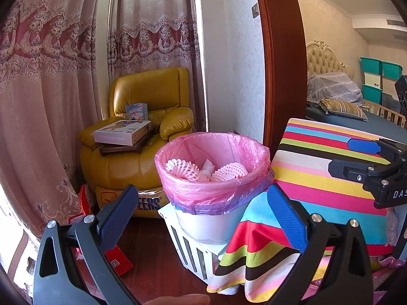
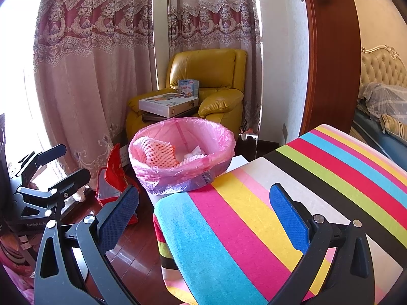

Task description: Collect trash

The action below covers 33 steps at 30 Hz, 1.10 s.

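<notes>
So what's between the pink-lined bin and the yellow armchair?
Nothing stands between the bin and armchair; the right wrist view shows no gap, the left only a bare sliver of floor.

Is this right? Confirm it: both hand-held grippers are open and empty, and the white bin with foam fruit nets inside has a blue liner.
One thing is wrong: the liner is pink, not blue, as the left wrist view shows. The rest holds: the left hand-held gripper and right hand-held gripper are open and empty, and foam fruit nets lie in the white bin.
</notes>
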Each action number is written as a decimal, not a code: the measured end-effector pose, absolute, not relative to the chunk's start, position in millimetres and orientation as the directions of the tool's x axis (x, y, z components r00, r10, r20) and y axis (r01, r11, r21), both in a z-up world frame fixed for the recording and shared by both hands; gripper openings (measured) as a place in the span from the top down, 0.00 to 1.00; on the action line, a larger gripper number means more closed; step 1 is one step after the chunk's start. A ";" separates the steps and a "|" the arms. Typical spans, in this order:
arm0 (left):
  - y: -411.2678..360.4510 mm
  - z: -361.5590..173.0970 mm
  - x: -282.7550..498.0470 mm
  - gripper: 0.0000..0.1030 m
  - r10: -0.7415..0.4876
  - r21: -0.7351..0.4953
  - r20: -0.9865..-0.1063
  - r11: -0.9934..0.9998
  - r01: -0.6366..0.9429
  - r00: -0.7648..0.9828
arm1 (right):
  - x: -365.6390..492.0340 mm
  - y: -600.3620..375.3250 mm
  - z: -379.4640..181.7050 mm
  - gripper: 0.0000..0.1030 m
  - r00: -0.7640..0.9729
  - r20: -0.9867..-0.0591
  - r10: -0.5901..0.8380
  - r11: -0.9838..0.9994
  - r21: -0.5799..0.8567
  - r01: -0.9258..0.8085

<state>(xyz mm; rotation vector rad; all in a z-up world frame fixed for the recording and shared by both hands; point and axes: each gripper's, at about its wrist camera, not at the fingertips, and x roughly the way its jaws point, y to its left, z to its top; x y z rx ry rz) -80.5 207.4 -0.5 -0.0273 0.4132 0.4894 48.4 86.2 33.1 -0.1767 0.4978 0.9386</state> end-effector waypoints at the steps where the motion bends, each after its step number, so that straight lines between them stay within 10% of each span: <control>1: 207.1 -0.3 -80.3 0.05 0.451 0.073 -0.392 0.884 -0.462 0.802 | 48.0 86.2 33.1 0.06 0.488 -0.483 0.727 0.586 0.066 -0.807; 33: 207.1 -2.7 -81.2 0.05 0.443 0.059 -0.391 0.886 -0.459 0.806 | 47.0 87.4 27.4 0.06 0.483 -0.490 0.726 0.588 0.077 -0.805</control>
